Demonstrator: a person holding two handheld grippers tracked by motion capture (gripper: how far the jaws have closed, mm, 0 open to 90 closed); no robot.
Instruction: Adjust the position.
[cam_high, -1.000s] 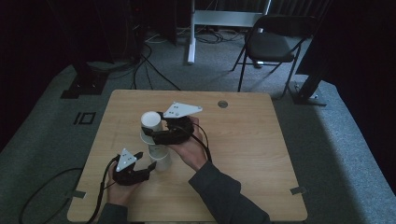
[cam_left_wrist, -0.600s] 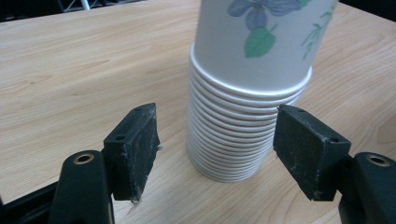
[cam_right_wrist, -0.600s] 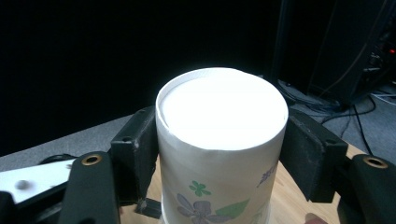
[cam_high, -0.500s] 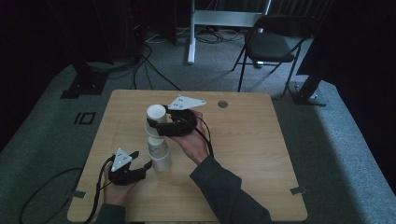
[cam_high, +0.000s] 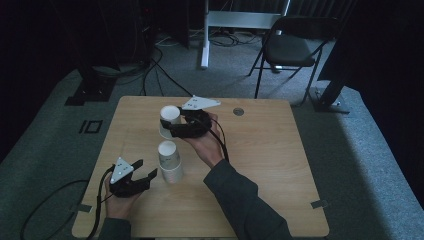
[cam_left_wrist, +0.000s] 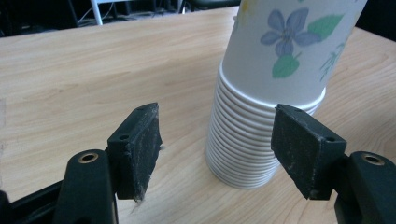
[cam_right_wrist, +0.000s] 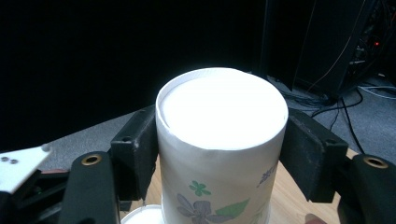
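While my right gripper (cam_high: 170, 125) carries it, the single white paper cup with printed purple flowers and green leaves (cam_high: 169, 121) sits upside down between the two black jaws, its flat white base facing up, above the far middle of the table. From the right gripper view the cup (cam_right_wrist: 219, 149) has a black pad against each side of its wall, so I read that as a firm grip on the cup. At the bottom edge of that view I can see the white round top of another cup beneath the held one.

Nearer to me stands the upturned stack of matching white floral paper cups (cam_high: 170, 161), resting rim down on the light wooden tabletop (cam_high: 270, 165), well apart from the held cup. In the left gripper view the stack (cam_left_wrist: 261, 116) shows many nested rims at its foot, with a blue flower and green leaves on the topmost cup.

My left gripper (cam_high: 142, 176) lies low beside the stack, on its near left. Its jaws stand apart; they have just been closing a little, with only bare table between the pads and the stack just beyond the right-hand pad, which I cannot be sure touches it.

Beyond the table I see a dark folding chair (cam_high: 292, 47) on grey carpet.
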